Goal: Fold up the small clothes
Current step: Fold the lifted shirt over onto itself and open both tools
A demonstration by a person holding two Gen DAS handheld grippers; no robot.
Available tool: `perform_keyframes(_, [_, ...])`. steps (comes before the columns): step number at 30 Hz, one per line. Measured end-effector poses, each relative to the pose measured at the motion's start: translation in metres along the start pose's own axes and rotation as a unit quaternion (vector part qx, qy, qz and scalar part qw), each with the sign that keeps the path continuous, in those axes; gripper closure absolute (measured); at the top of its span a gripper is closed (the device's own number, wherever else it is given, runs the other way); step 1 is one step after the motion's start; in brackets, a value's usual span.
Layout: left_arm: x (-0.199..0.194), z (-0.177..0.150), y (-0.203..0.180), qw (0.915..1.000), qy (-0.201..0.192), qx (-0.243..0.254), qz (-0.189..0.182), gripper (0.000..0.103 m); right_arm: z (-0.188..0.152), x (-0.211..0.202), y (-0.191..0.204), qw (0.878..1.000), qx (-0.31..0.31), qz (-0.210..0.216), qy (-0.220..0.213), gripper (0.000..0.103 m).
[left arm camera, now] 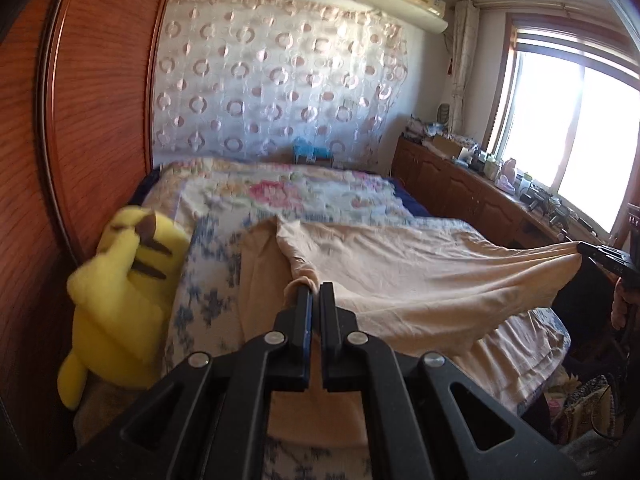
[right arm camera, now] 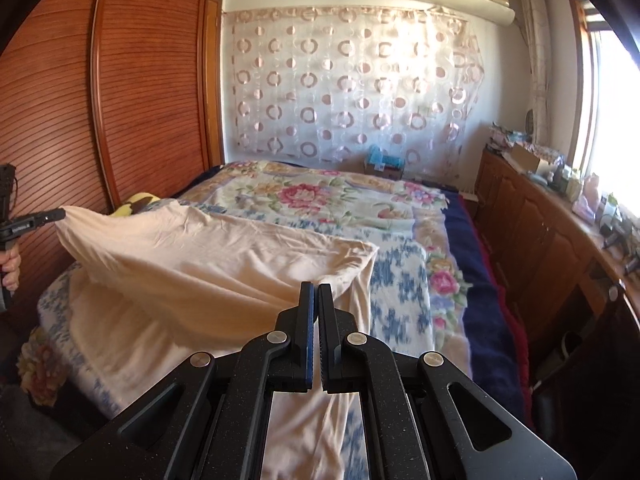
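left tool (left arm camera: 315, 289) pinched shut on one corner of the pale peach cotton garment (left arm camera: 420, 276) | right tool (right arm camera: 316, 291) clamped on the other corner | lifted edge spans left-right between them, rest trailing on the floral bed (right arm camera: 320, 196) | both equally near

A plain peach-cream garment (right arm camera: 224, 256) lies over a bedspread (right arm camera: 320, 196) patterned with pink flowers and blue-and-white blotches. A bright yellow plush toy (left arm camera: 124, 304) has brown stripes. The wardrobe (right arm camera: 152, 80) is reddish-brown wood.

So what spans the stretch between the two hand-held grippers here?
Only the cream garment, lifted above the floral bedspread between the left hand-held gripper and the right hand-held gripper; both wrist views show it.
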State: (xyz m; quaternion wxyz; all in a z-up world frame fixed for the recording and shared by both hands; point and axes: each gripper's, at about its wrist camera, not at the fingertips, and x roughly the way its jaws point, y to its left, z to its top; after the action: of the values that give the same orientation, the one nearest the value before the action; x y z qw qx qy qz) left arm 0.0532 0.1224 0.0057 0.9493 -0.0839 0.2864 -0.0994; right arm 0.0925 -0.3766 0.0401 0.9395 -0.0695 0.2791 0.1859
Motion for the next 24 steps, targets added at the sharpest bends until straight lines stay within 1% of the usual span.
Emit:
perform_keyframes(1, [0.005, -0.010, 0.004, 0.9998, 0.021, -0.004, -0.003, 0.103, -0.007, -0.001, 0.001, 1.000, -0.002, 0.000, 0.010, 0.103])
perform_keyframes(2, [0.011, -0.018, 0.006, 0.9994, 0.034, -0.003, 0.000, 0.100, -0.013, 0.001, 0.002, 1.000, -0.004, -0.002, 0.020, 0.103])
perform_keyframes(6, [0.035, -0.051, 0.013, 0.9964, 0.081, -0.012, 0.022, 0.097, -0.047, 0.024, 0.003, 0.998, 0.000, -0.002, 0.070, 0.103])
perform_keyframes(8, [0.038, -0.059, 0.012, 0.9955, 0.090, -0.013, 0.025, 0.094, -0.062, 0.038, -0.001, 0.996, 0.012, 0.000, 0.092, 0.103])
perform_keyframes(10, [0.039, -0.063, 0.012, 0.9953, 0.092, -0.011, 0.027, 0.090, -0.072, 0.050, -0.005, 0.994, 0.019, -0.014, 0.108, 0.102])
perform_keyframes(11, [0.040, -0.063, 0.012, 0.9951, 0.094, -0.011, 0.030, 0.087, -0.075, 0.053, -0.006, 0.993, 0.018, -0.021, 0.112, 0.097])
perform_keyframes(12, [0.039, -0.064, 0.013, 0.9949, 0.096, -0.010, 0.031, 0.086, -0.078, 0.055, -0.008, 0.993, 0.018, -0.027, 0.115, 0.093])
perform_keyframes(13, [0.039, -0.064, 0.013, 0.9950, 0.094, -0.008, 0.032, 0.084, -0.080, 0.057, -0.010, 0.993, 0.020, -0.028, 0.116, 0.083])
perform_keyframes(14, [0.038, -0.064, 0.013, 0.9949, 0.093, -0.005, 0.037, 0.082, -0.082, 0.056, -0.011, 0.993, 0.022, -0.027, 0.115, 0.075])
perform_keyframes(15, [0.036, -0.064, 0.013, 0.9947, 0.093, -0.001, 0.043, 0.080, -0.082, 0.057, -0.014, 0.993, 0.025, -0.026, 0.111, 0.071])
perform_keyframes(16, [0.036, -0.064, 0.012, 0.9942, 0.094, 0.003, 0.053, 0.078, -0.084, 0.058, -0.015, 0.993, 0.027, -0.029, 0.107, 0.064])
perform_keyframes(17, [0.034, -0.064, 0.013, 0.9936, 0.093, 0.006, 0.064, 0.078, -0.087, 0.056, -0.016, 0.994, 0.029, -0.030, 0.105, 0.062])
perform_keyframes(18, [0.032, -0.064, 0.013, 0.9932, 0.092, 0.007, 0.071, 0.078, -0.088, 0.058, -0.016, 0.994, 0.031, -0.029, 0.102, 0.061])
perform_keyframes(21, [0.027, -0.063, 0.016, 0.9936, 0.088, 0.003, 0.070, 0.076, -0.087, 0.062, -0.008, 0.995, 0.032, -0.015, 0.096, 0.056])
perform_keyframes(23, [0.032, -0.064, 0.020, 0.9927, 0.097, 0.003, 0.072, 0.075, -0.086, 0.067, 0.001, 0.995, 0.027, -0.007, 0.091, 0.049])
perform_keyframes(24, [0.036, -0.065, 0.023, 0.9921, 0.103, 0.000, 0.071, 0.075, -0.085, 0.070, 0.006, 0.996, 0.023, -0.002, 0.089, 0.049])
